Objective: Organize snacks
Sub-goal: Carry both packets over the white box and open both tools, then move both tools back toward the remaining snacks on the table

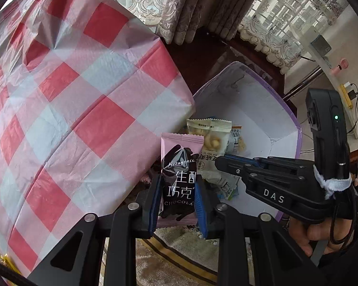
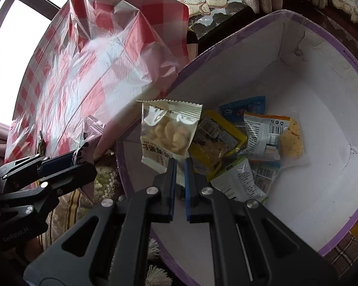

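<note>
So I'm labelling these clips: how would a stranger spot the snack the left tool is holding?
Find the purple-rimmed white box beside the red-checked tablecloth. At its near edge the left tool clamps an upright pink-and-black chocolate packet, the only pink wrapper; the neighbouring packets are clear or pale.

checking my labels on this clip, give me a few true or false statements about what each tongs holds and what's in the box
1. The left tongs grip a pink and black chocolate packet. True.
2. The right tongs hang open and empty. False: they are shut on a clear nut packet.
3. The white box with the purple rim is empty. False: several snack packets lie in it.
4. A red and white checked plastic cloth lies beside the box. True.
</note>
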The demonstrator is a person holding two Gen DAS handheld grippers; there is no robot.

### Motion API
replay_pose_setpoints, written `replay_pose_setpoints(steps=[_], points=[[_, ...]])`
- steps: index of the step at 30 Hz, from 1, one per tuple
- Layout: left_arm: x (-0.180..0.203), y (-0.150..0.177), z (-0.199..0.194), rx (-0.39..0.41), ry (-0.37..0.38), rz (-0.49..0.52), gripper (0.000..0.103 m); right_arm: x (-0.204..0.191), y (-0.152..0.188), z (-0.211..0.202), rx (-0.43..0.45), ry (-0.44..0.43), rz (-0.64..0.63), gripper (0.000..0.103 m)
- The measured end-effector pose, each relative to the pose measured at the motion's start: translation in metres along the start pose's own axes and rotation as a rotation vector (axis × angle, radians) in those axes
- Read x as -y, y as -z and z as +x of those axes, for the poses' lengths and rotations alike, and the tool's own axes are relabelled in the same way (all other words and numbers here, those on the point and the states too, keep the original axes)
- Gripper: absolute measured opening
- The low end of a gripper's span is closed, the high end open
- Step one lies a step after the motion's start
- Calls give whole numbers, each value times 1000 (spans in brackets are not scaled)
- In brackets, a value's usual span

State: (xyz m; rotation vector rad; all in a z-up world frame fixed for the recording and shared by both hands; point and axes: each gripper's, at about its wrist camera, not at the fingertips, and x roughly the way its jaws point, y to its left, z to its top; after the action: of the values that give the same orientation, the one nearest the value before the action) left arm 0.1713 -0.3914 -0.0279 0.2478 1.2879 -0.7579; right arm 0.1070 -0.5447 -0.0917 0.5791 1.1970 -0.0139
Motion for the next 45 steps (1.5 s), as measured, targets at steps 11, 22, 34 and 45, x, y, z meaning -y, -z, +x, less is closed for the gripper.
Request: replay_pose_setpoints(steps=[11, 22, 34, 45], points=[[3, -5, 3, -3, 42, -24, 49, 23, -3, -3, 0, 36, 46, 9], [-12, 4, -21, 60, 22, -59, 49, -2, -9, -18, 22, 54, 10, 20], [-74, 51, -72, 209, -40, -273, 52, -82, -8, -31, 69, 33, -139, 57], [-170, 144, -143, 371, -178, -621, 68, -178, 12, -19, 118, 54, -337, 60]])
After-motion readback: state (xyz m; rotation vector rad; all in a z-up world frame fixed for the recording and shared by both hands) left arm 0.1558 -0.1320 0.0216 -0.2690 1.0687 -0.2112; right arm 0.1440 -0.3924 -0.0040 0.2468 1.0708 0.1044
